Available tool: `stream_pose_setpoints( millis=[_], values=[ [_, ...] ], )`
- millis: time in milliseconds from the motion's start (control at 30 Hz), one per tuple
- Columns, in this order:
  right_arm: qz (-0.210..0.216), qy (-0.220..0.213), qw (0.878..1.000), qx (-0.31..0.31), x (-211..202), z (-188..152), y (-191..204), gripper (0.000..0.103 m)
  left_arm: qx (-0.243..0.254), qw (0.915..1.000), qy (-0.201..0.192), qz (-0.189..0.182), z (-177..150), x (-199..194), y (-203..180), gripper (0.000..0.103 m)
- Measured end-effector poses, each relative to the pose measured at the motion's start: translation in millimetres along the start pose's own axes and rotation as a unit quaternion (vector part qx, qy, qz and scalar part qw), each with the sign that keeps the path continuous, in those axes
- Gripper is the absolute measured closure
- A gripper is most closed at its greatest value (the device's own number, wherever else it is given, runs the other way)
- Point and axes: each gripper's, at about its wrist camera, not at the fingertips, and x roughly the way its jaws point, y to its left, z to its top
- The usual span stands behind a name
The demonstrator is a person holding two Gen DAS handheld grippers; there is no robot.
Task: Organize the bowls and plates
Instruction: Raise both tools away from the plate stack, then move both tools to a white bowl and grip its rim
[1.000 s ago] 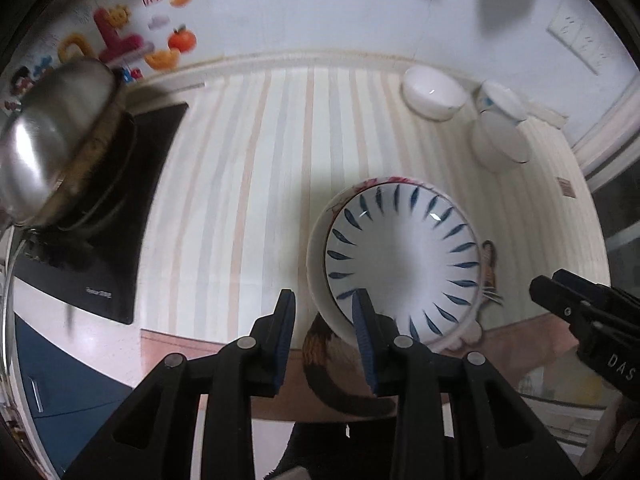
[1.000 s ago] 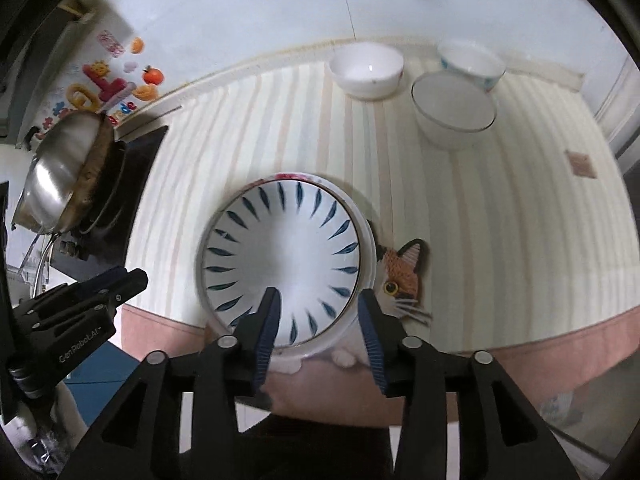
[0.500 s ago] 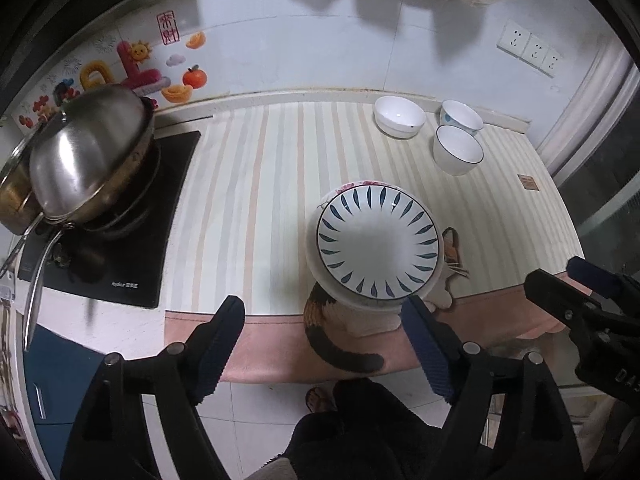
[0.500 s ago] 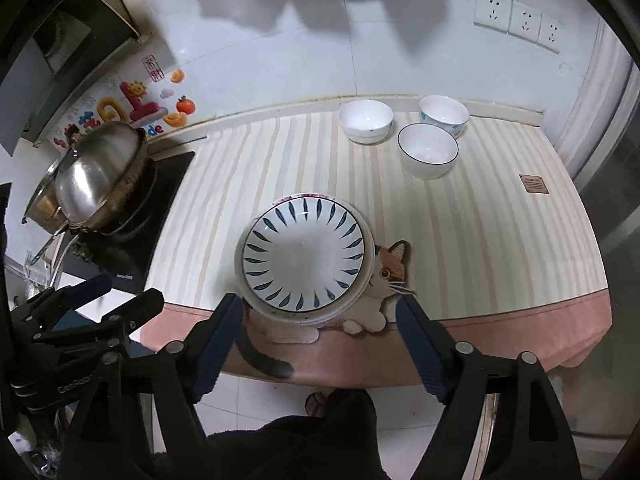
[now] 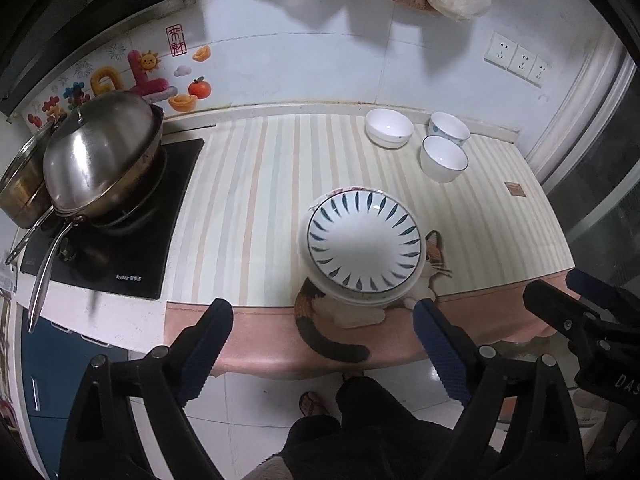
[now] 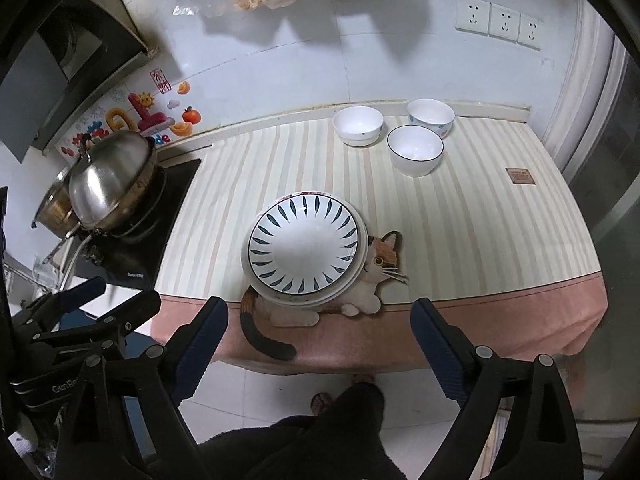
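Black cooktop (image 5: 120,240) reads "Royalstar"; both left tool (image 5: 324,344) and right tool (image 6: 320,340) gape empty.

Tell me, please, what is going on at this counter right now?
A person is tidying dishes with a hand-held gripper in each hand. Both the left gripper and the right gripper are open, empty and held back off the counter edge. The plates sit stacked near the front of the striped cloth, blue-leaf plate on top. Three bowls stand separately at the back, not yet stacked.
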Motion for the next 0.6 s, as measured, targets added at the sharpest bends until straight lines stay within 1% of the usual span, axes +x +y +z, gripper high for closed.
stream_pose_setpoints(
  millis=[133,167,200,267,333,433,533,600],
  values=[
    [0.019,-0.005,1.000,0.018,5,15,-22,0.007,-0.005,0.9999,-0.009,-0.004,20,7,-11,0.010],
    [0.027,-0.008,0.999,0.023,8,21,-29,0.006,-0.006,0.9999,-0.013,-0.008,26,11,-14,0.008],
    [0.032,-0.011,0.999,0.026,10,26,-35,0.006,-0.006,0.9998,-0.017,-0.011,33,15,-17,0.002],
    [0.043,-0.020,0.998,0.036,19,42,-50,0.004,-0.005,0.9996,-0.024,-0.011,49,24,-24,0.000],
    [0.055,-0.015,0.997,0.045,30,59,-62,0.004,-0.009,0.9994,-0.030,-0.016,69,37,-32,0.000],
    [0.067,-0.009,0.997,0.049,53,91,-85,0.004,-0.008,0.9994,-0.031,-0.015,105,63,-46,0.000],
    [0.079,0.007,0.995,0.060,83,128,-110,0.004,-0.009,0.9996,-0.020,-0.018,147,101,-62,0.000],
    [0.091,0.016,0.994,0.066,105,158,-126,0.004,-0.013,0.9998,-0.011,-0.013,170,126,-68,0.000]
  ],
)
